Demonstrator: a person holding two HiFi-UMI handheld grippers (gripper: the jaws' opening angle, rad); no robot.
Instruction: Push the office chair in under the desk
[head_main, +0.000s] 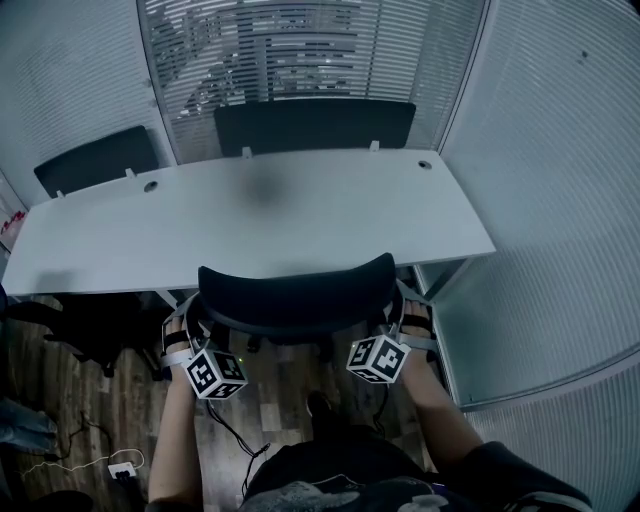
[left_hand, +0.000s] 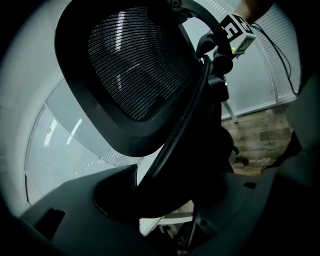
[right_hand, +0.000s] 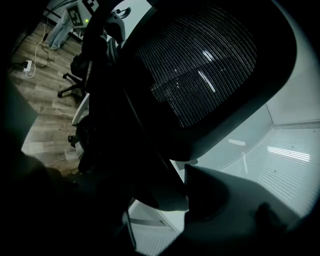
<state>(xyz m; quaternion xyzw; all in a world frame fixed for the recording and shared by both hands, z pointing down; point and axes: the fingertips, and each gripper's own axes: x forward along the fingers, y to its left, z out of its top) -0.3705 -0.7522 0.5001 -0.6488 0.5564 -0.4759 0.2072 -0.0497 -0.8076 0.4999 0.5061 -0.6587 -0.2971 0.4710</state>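
two sides of the office chair (head_main: 295, 295) are clamped by the left hand-held gripper (head_main: 192, 318) and right hand-held gripper (head_main: 397, 312), desk (head_main: 250, 215) just ahead.

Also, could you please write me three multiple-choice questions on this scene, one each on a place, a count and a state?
1. Where is the office chair?
A. At the white desk's near edge
B. Behind the desk, by the blinds
C. Tipped over on the floor

2. How many other black chairs stand beyond the desk?
A. None
B. Two
C. Four

3. What is the left claw doing?
A. Hanging empty
B. Gripping the backrest edge
C. Holding a cable

Answers:
1 A: the head view shows the backrest upright against the near edge.
2 B: one stands opposite, another at far left.
3 B: the backrest rim fills the space between its jaws.
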